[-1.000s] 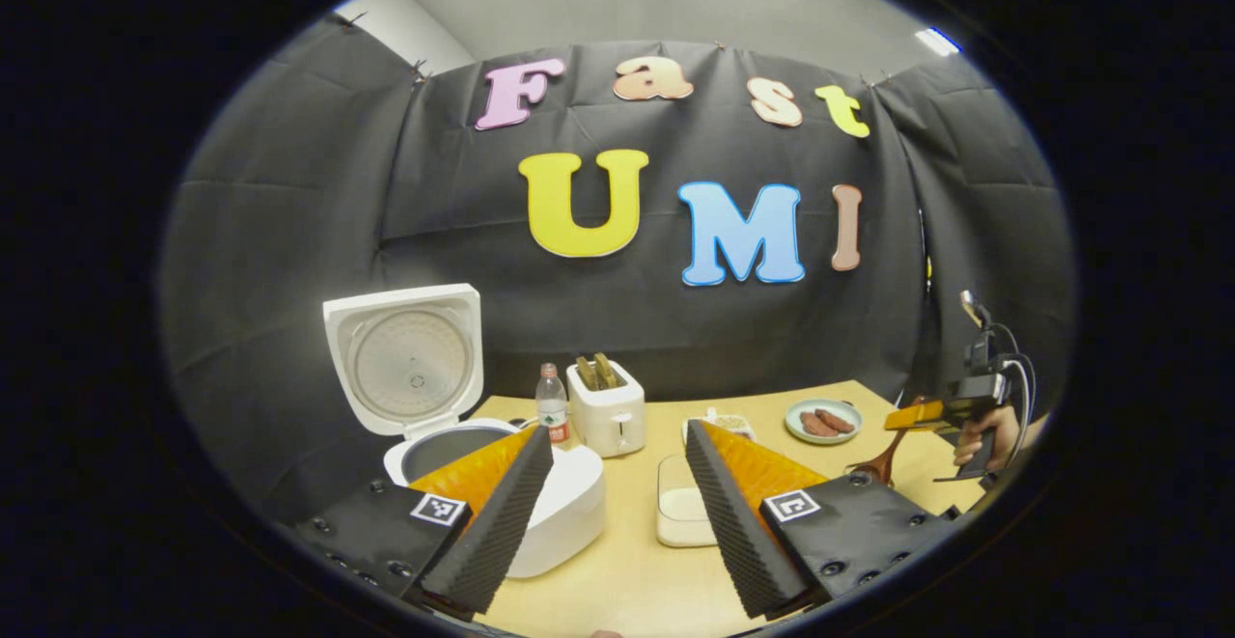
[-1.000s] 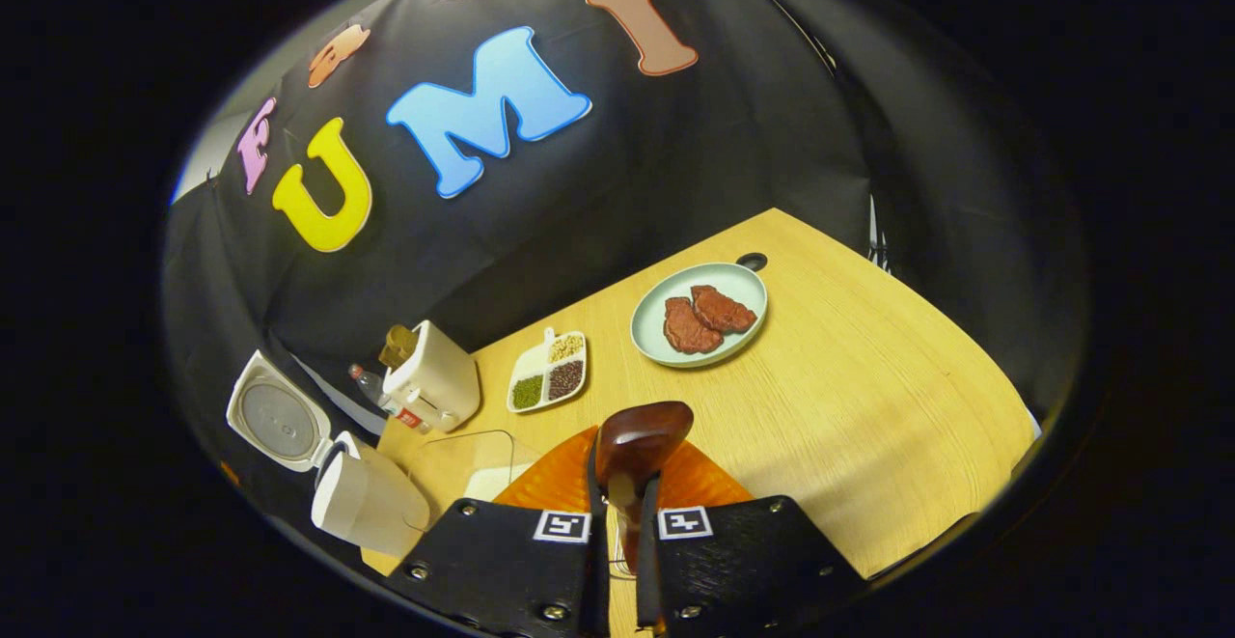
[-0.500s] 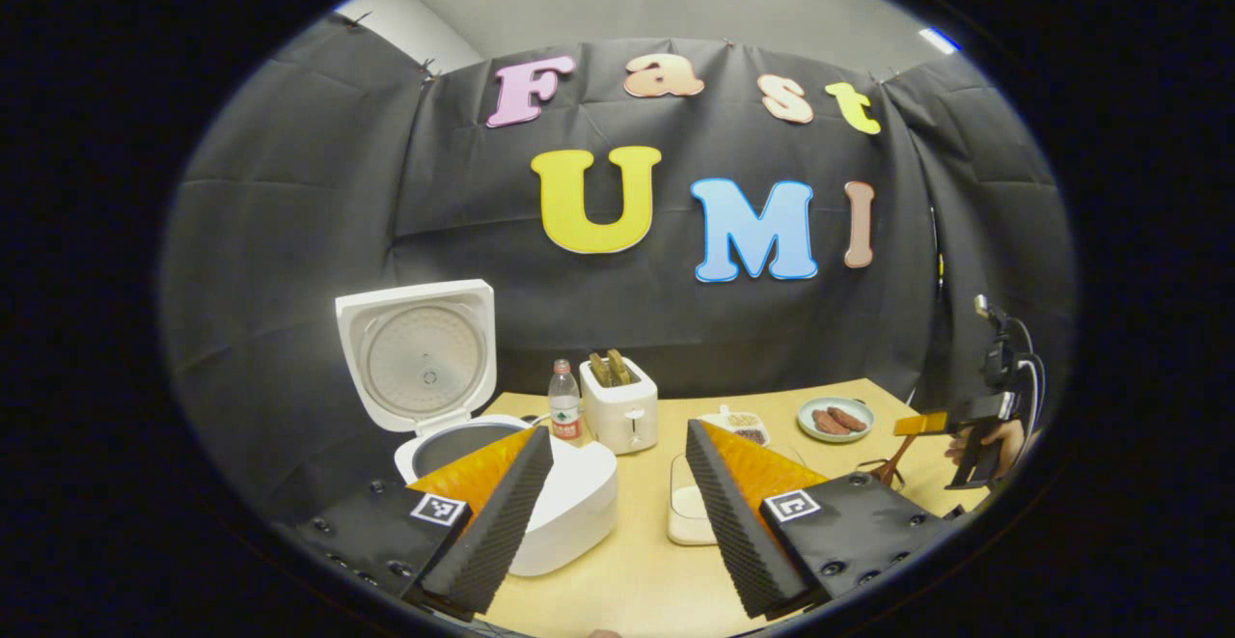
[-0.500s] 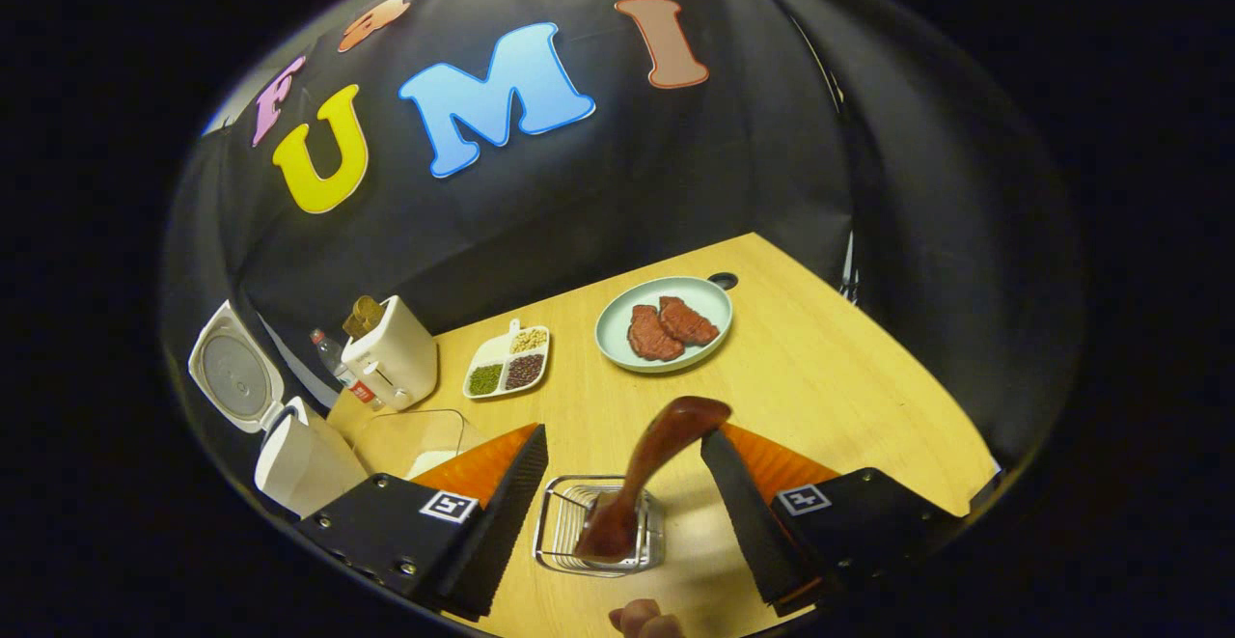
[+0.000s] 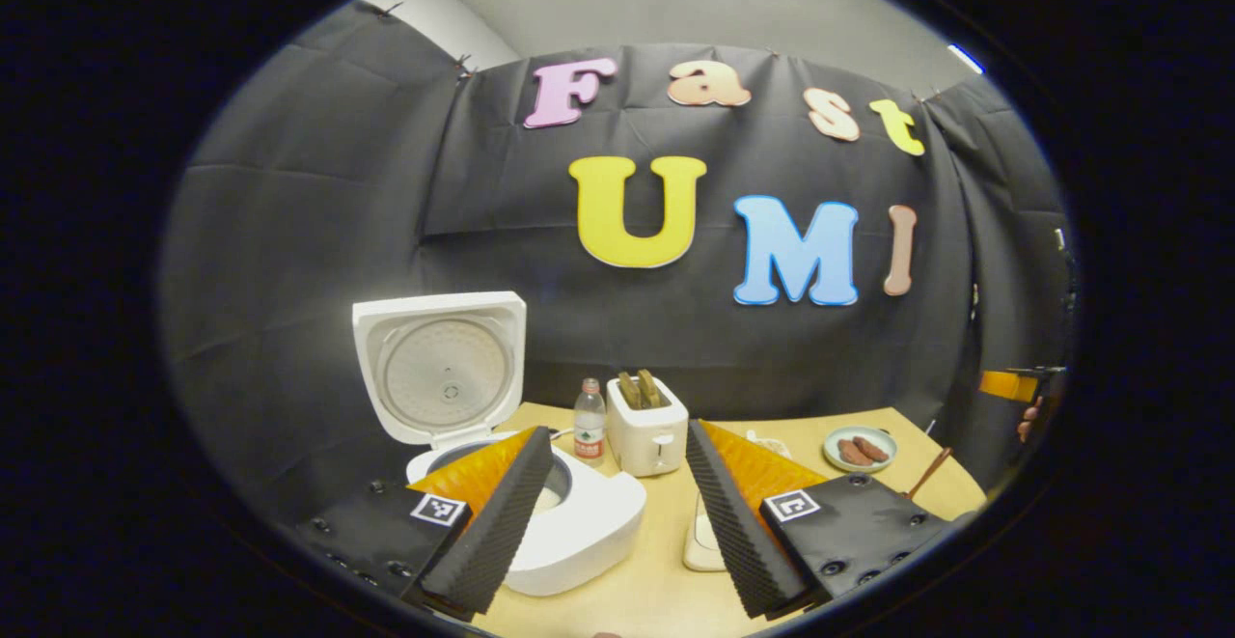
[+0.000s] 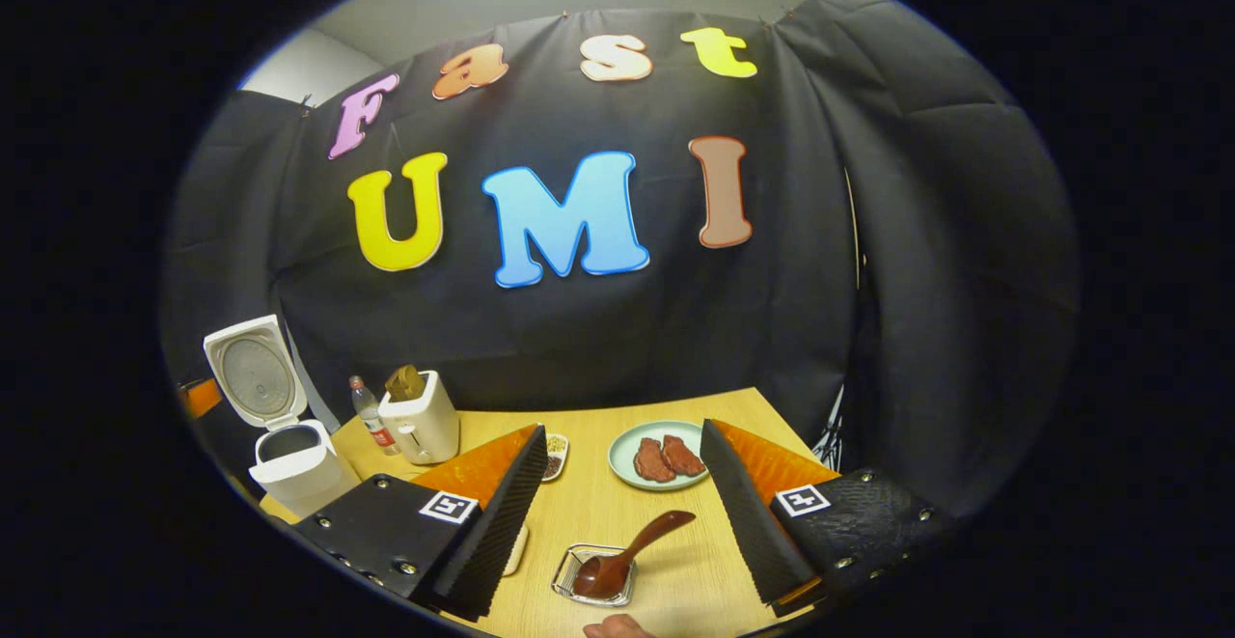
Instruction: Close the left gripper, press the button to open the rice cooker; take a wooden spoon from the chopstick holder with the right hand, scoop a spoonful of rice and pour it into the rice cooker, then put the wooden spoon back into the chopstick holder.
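Observation:
The white rice cooker [image 5: 579, 522] stands with its lid [image 5: 439, 368] up, just behind my left gripper [image 5: 617, 522], which is open and holds nothing. A clear rice box [image 5: 699, 541] peeks out beside its right finger. In the right gripper view, the wooden spoon [image 6: 627, 551] rests in the wire chopstick holder [image 6: 590, 588], bowl end down and handle leaning up to the right. My right gripper [image 6: 627, 522] hangs open above and behind it, apart from the spoon. The rice cooker [image 6: 289, 464] sits far left there.
A toaster [image 5: 648, 426] and a water bottle [image 5: 589, 423] stand behind the cooker. A plate of meat [image 6: 659, 455] and a divided dish of beans [image 6: 555, 455] lie mid-table. A fingertip [image 6: 613, 628] shows at the bottom edge. The table's right edge is near the holder.
My right gripper opened, let go of the wooden spoon in the holder, then drew back and levelled out. The left gripper pulled back a little, still open.

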A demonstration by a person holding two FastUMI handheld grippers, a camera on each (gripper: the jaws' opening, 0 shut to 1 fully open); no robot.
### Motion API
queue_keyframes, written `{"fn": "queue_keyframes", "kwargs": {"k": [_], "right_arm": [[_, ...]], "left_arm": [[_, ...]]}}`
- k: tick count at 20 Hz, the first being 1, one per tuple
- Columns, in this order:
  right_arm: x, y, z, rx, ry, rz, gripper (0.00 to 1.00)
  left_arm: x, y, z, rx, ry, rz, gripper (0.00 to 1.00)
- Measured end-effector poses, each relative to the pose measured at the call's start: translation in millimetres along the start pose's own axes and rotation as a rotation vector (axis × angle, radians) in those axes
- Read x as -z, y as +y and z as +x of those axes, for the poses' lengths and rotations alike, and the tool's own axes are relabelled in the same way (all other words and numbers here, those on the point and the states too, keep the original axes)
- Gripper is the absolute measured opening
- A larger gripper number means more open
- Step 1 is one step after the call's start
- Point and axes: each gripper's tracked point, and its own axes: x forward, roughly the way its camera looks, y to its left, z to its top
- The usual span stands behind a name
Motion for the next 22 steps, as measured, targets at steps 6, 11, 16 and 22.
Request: {"fn": "queue_keyframes", "kwargs": {"k": [6,11,16,22], "right_arm": [[-27,36,4,-0.061,-0.054,-0.030,0.96],[-19,55,23,-0.103,-0.022,-0.035,0.96],[-9,52,38,-0.084,0.008,-0.038,0.96],[0,36,50,-0.041,0.035,-0.039,0.96]], "left_arm": [[-44,61,47,-0.190,-0.033,-0.021,0.96],[-73,115,107,-0.368,-0.018,-0.070,0.96],[-105,169,166,-0.492,-0.044,-0.158,0.96],[-106,227,227,-0.574,-0.001,-0.171,0.99]]}}
